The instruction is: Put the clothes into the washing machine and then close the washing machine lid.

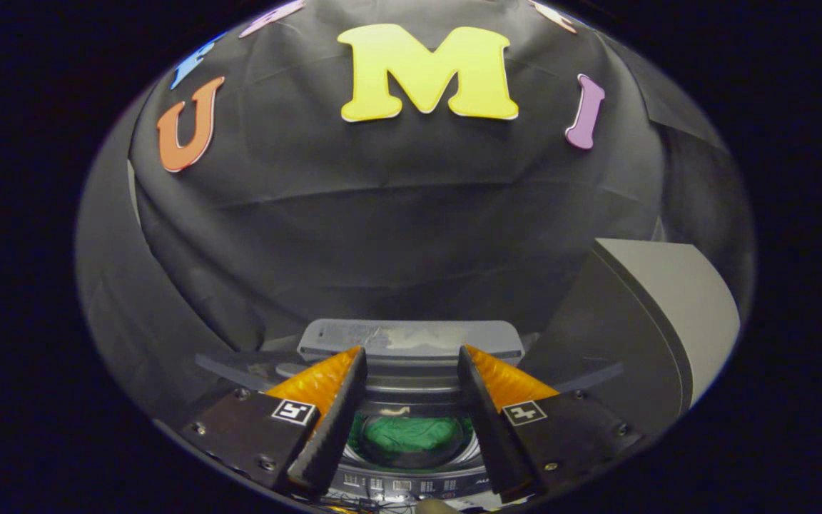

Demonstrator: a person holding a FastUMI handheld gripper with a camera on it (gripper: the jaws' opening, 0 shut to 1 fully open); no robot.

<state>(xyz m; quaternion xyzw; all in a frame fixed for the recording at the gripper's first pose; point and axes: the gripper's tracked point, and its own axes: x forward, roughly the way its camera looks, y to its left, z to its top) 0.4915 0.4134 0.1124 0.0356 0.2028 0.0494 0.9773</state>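
Below the black cloth wall, at lower centre of the frame, sits the small grey top-loading washing machine (411, 477), its translucent grey lid (411, 337) standing raised behind the round drum. Crumpled green clothes (411, 435) already lie inside the drum, seen between the fingers. With fingers spread and holding nothing, the gripper (411, 357) hovers above. Closing likely depends on the lid lying just beyond the fingertips, its long edge crosswise.
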